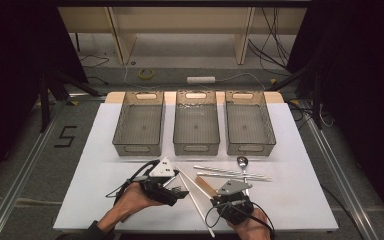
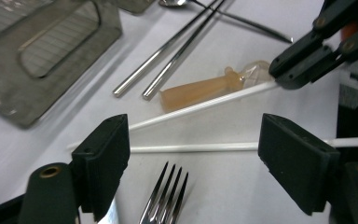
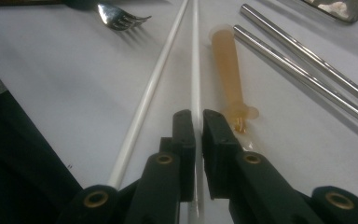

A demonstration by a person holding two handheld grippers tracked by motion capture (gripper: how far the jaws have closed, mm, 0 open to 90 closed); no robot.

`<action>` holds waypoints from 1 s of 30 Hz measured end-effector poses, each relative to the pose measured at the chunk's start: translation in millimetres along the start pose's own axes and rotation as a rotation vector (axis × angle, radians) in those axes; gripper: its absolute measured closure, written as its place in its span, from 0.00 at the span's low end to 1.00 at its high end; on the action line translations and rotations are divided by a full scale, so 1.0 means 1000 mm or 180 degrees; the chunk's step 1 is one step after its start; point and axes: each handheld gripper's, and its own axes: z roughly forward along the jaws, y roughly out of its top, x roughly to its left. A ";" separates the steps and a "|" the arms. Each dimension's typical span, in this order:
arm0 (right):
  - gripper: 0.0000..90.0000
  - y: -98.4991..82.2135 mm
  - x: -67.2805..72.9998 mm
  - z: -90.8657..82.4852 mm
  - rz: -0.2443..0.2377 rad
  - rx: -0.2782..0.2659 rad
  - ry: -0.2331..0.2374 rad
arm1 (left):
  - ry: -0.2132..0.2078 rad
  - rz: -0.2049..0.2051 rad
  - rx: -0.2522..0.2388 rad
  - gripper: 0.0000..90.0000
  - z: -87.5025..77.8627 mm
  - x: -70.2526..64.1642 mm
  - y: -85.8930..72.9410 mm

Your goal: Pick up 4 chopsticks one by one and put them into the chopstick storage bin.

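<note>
Three bins point(image 1: 139, 125), two white chopsticks point(image 3: 195, 65)

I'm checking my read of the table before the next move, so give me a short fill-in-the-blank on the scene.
1. The right gripper is shut on a white ____.
2. The left gripper stands ____, with nothing gripped.
3. Below the left gripper's jaws lies a metal ____.
4. ____ grey bins stand in a row at the far side of the table.

Missing words: chopstick; open; fork; Three
</note>
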 end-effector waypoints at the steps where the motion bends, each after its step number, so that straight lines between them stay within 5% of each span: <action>1: 0.94 0.001 -0.001 -0.001 -0.0023 0.0011 0.0007 | 0.0016 0.0099 0.0063 0.29 0.003 0.000 0.001; 7: 0.94 0.004 -0.004 -0.006 -0.0044 0.0046 0.0034 | -0.0034 0.0317 0.0219 0.32 0.022 -0.003 0.008; 12: 0.94 0.006 -0.004 -0.008 -0.0077 0.0067 0.0060 | -0.0143 0.0375 0.0249 0.39 0.030 -0.004 0.016; 30: 0.94 0.013 0.002 -0.015 -0.0235 0.0108 0.0084 | -0.0198 0.0747 0.0481 0.56 0.048 -0.009 0.019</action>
